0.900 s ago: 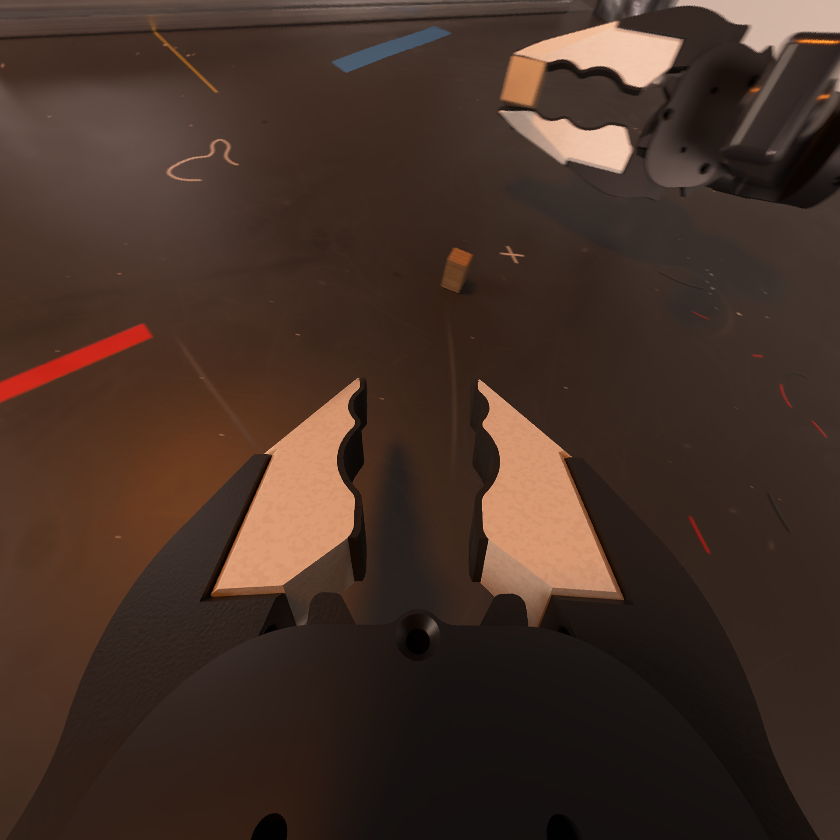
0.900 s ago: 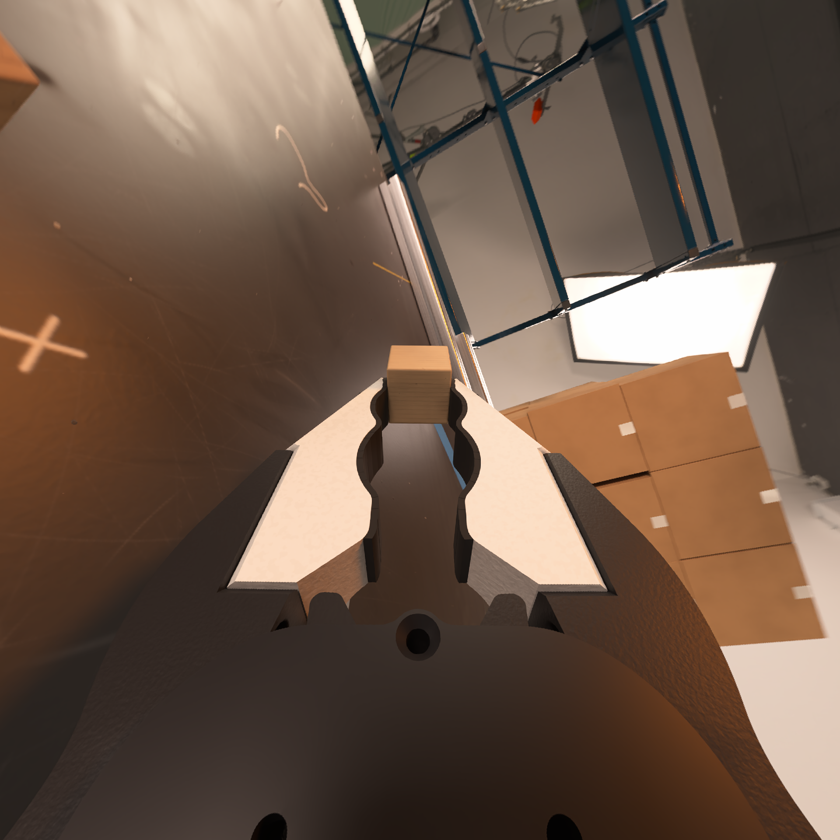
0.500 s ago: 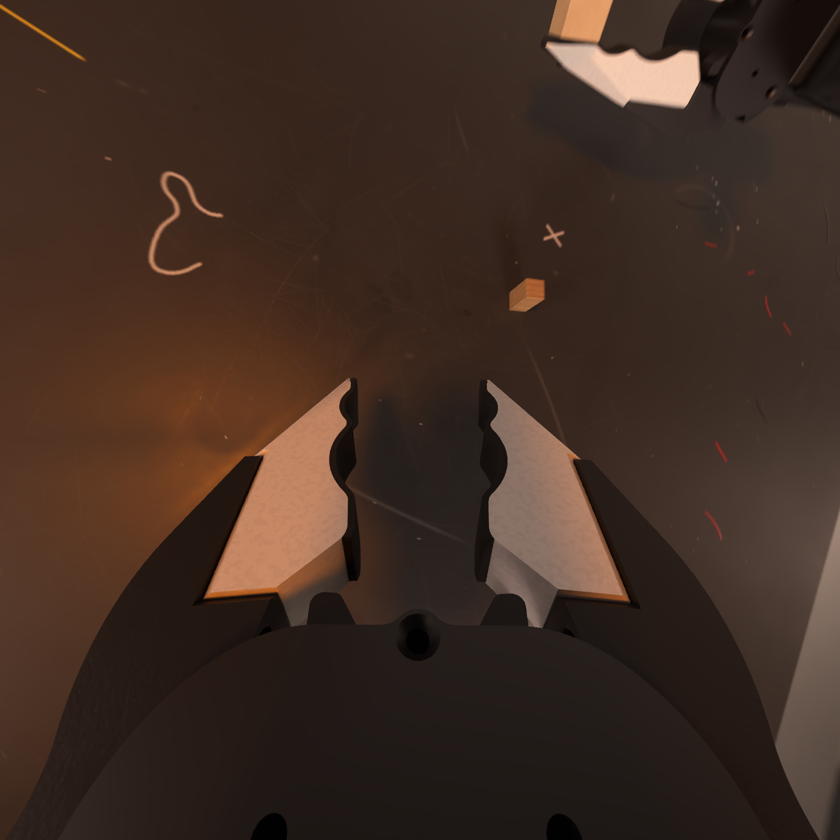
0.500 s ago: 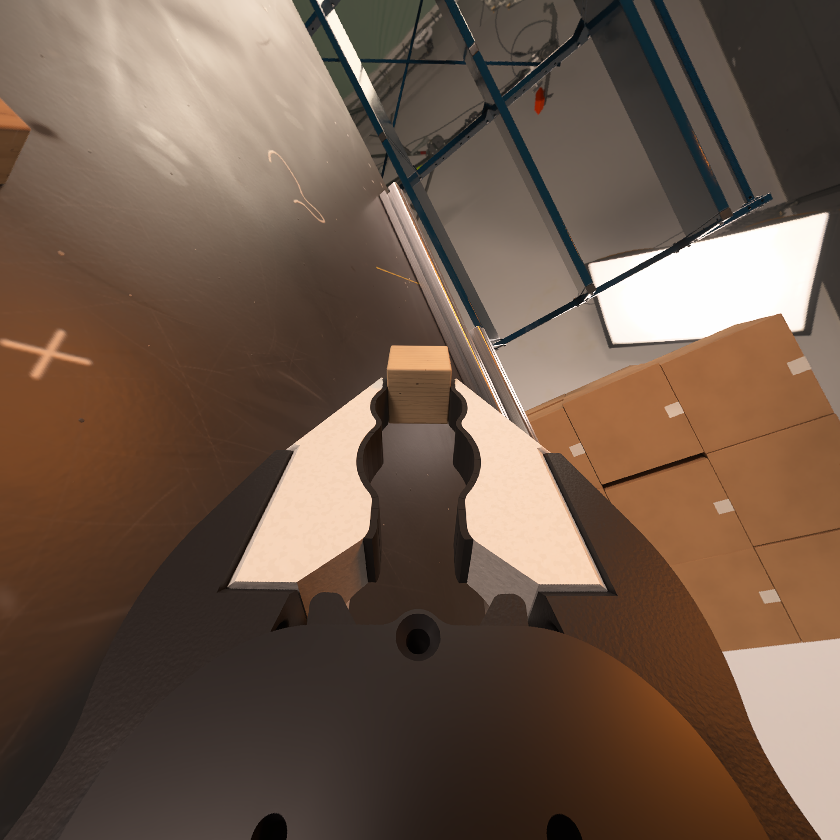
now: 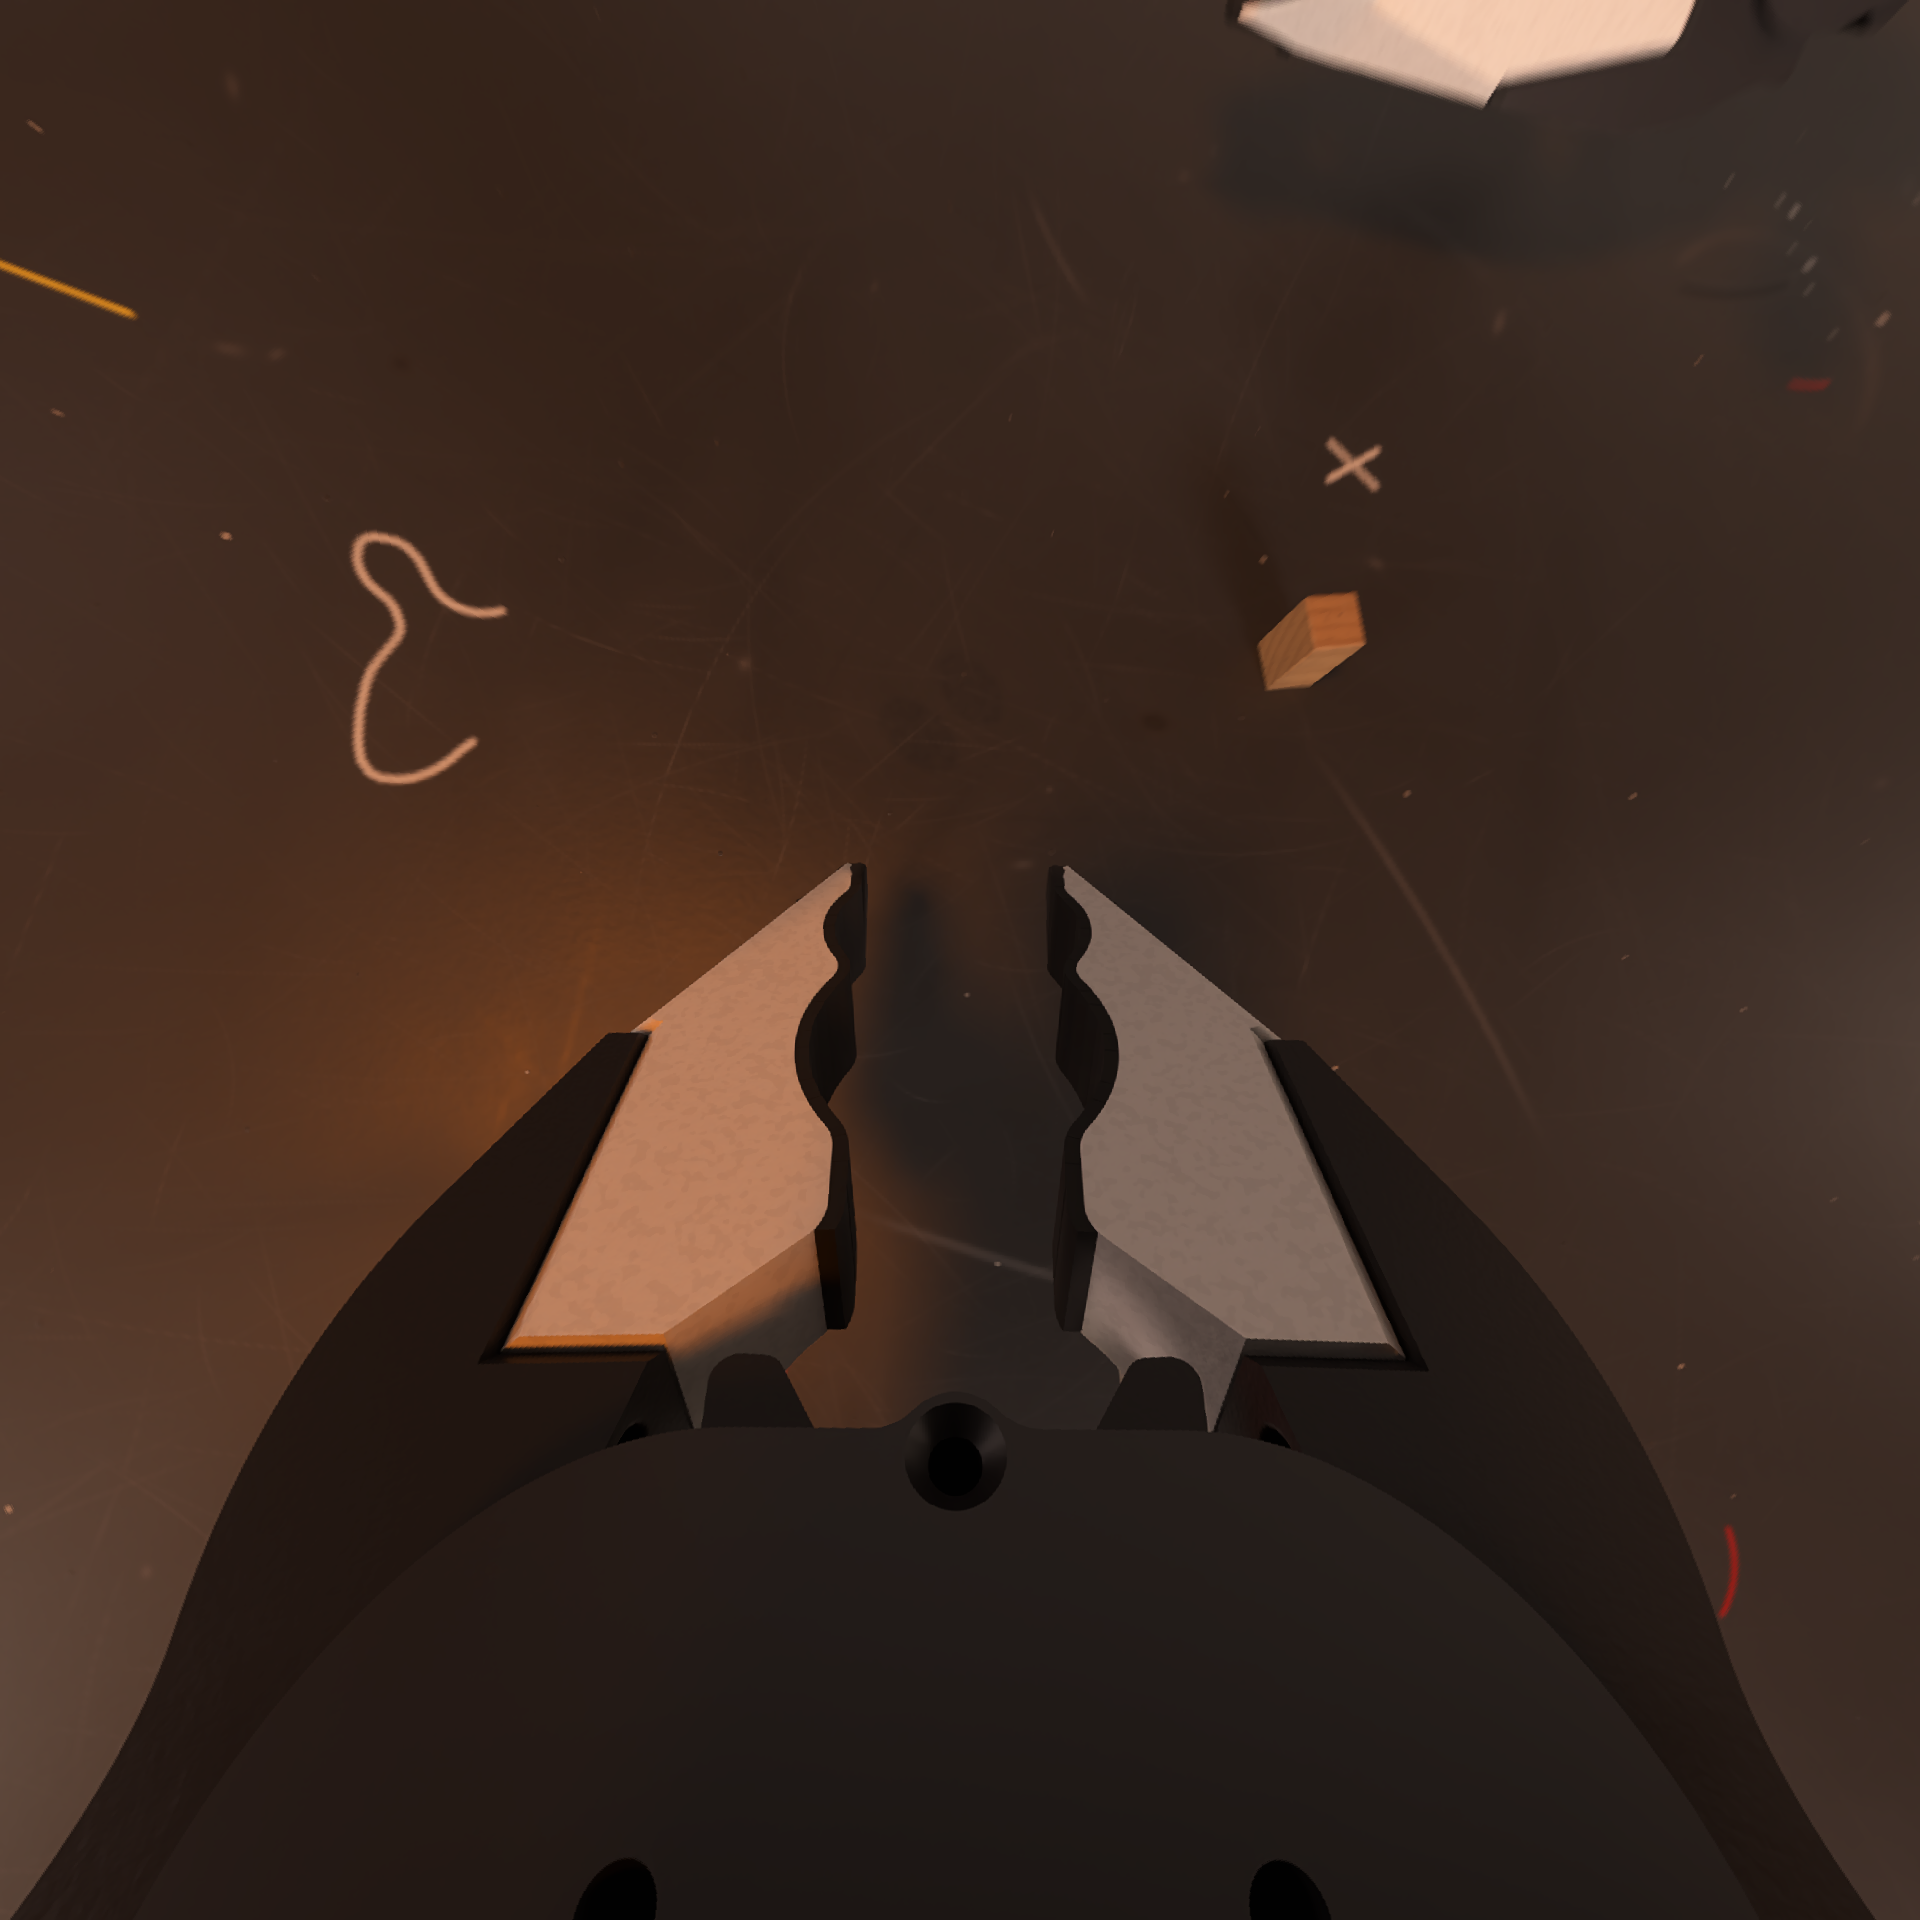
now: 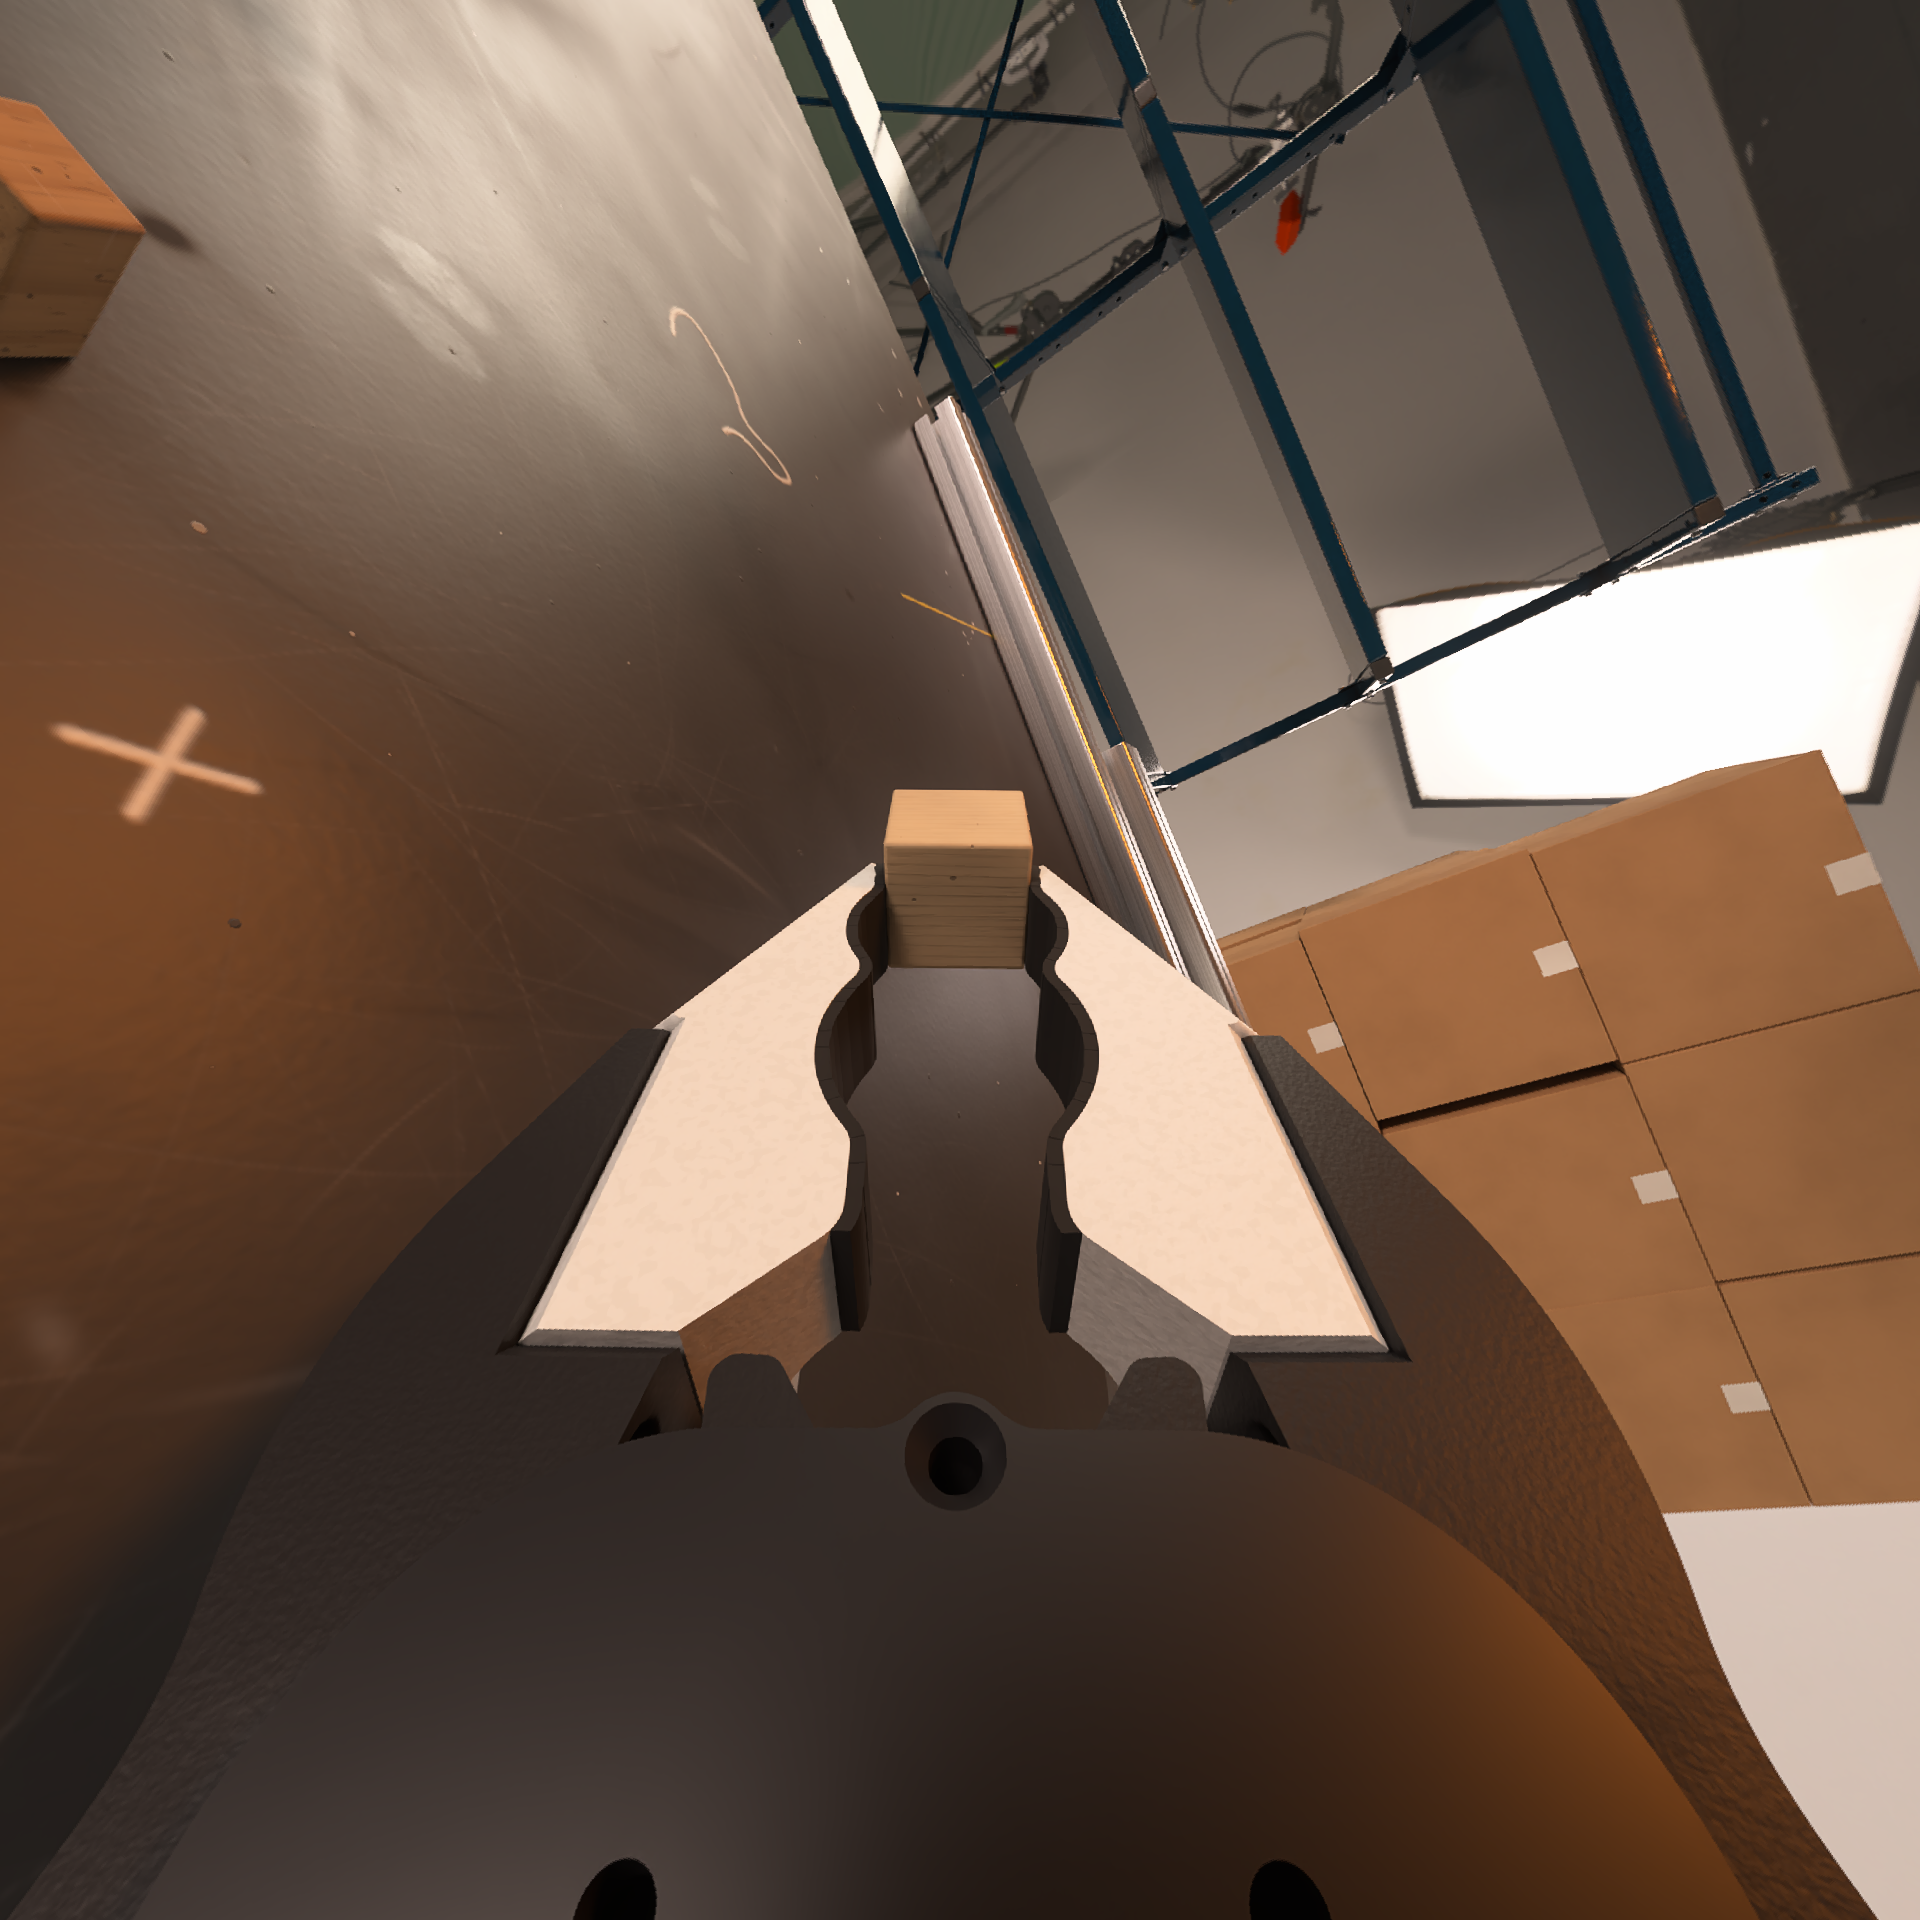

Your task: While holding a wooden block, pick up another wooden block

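A small wooden block (image 5: 1311, 640) lies on the dark table, ahead and to the right of my left gripper (image 5: 956, 883), which is open, empty and looks down at the table from above. The same block shows at the top left of the right wrist view (image 6: 52, 265). My right gripper (image 6: 956, 883) is shut on a second wooden block (image 6: 956, 883), held at its fingertips in the air, rolled sideways to the table. One pale finger of the right gripper (image 5: 1455, 42) shows at the top right edge of the left wrist view; its held block is out of that frame.
The dark table (image 5: 727, 520) bears a chalk cross (image 5: 1353, 464) just beyond the loose block, a chalk squiggle (image 5: 400, 655) at the left, an orange line (image 5: 68, 289) and red marks (image 5: 1727, 1569). Beyond the table edge (image 6: 1049, 644) stand cardboard boxes (image 6: 1621, 1049), blue scaffolding (image 6: 1247, 343) and a bright panel (image 6: 1642, 686).
My left gripper has risen and tilted down toward the table; the loose block has shifted right in its view and the right gripper has slid to the top edge. The right gripper still grips its block.
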Available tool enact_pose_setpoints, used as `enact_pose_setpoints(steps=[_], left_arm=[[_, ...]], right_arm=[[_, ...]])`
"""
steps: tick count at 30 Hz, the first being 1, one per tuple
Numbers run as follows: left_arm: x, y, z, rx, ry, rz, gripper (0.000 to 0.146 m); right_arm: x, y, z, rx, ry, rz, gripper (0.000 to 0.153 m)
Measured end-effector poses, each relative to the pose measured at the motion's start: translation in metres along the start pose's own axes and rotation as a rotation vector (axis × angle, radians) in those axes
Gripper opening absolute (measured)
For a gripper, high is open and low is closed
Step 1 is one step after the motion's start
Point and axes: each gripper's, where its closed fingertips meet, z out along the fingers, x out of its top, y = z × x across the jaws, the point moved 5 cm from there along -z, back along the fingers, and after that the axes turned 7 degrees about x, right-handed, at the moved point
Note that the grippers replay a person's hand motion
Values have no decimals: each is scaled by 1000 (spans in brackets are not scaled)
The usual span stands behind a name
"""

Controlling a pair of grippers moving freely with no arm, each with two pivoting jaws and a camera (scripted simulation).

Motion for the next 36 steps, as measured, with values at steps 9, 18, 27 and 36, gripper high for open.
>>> enact_pose_setpoints(steps=[9,18,27,36], left_arm=[[4,14,-59,146,217,-65,24],[52,93,-140,150,424,93,13],[36,146,-95,50,24,292,15],[58,180,12,-119,-257,512,33]], right_arm=[[0,-1,0,-1,-6,-8,25],[1,1,-1,-15,-8,-6,25],[1,6,-6,-41,15,15,25],[5,10,-7,-41,66,82,25]])
